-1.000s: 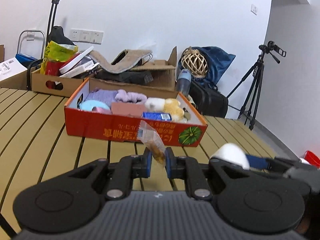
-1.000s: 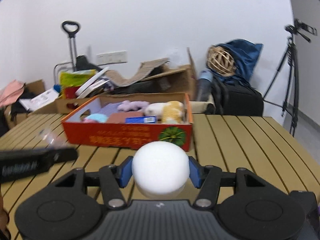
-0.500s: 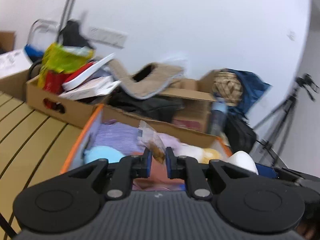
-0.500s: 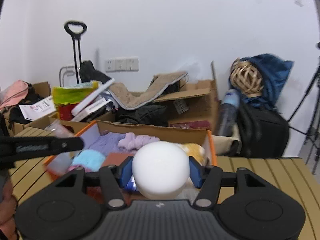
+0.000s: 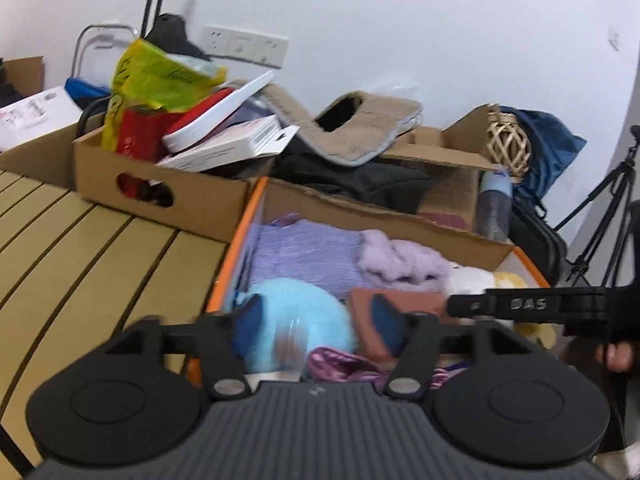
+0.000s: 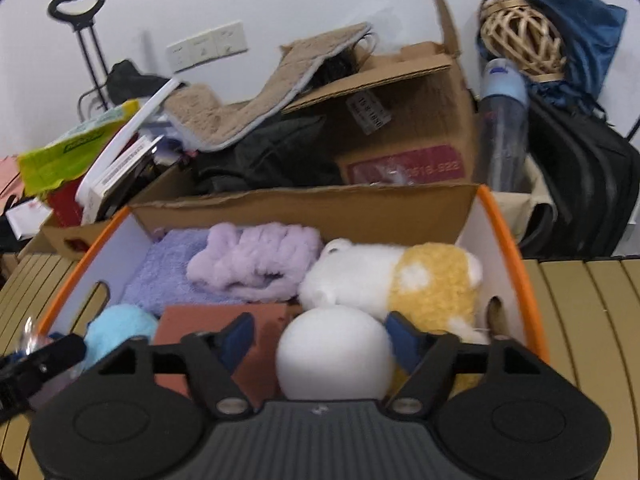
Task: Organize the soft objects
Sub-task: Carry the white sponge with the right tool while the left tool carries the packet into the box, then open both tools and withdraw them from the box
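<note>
Left wrist view: the left claw point(image 5: 316, 322) has just spread its jaws, released; a blurred packet point(image 5: 290, 346) drops between them over the orange box point(image 5: 236, 252), lower centre.

Right wrist view: the right claw point(image 6: 318, 338), jaws just widened, has let go of one white ball point(image 6: 334, 358), low centre above the box. Next, I judge: withdraw both claws.
</note>
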Motion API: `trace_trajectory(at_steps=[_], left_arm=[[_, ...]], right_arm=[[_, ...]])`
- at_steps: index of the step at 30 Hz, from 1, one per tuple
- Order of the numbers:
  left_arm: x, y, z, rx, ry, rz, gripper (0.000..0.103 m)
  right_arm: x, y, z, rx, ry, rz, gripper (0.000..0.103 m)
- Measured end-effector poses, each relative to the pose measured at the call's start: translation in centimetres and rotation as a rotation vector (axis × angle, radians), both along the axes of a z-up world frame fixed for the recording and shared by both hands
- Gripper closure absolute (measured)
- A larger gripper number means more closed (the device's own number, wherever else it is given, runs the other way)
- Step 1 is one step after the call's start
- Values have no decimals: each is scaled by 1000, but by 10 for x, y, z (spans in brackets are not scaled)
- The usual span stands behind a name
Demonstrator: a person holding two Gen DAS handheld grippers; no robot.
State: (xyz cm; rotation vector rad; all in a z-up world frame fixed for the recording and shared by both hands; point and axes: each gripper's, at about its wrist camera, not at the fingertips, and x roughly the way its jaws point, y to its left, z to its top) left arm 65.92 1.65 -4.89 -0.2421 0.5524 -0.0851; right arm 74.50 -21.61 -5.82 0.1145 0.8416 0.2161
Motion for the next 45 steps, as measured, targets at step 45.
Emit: trace_trajectory(at_steps=[45], left_arm=[[-461,-23,88,261,-317,58,0]], right_arm=[[-512,-11,97,2,-408,-59,12]])
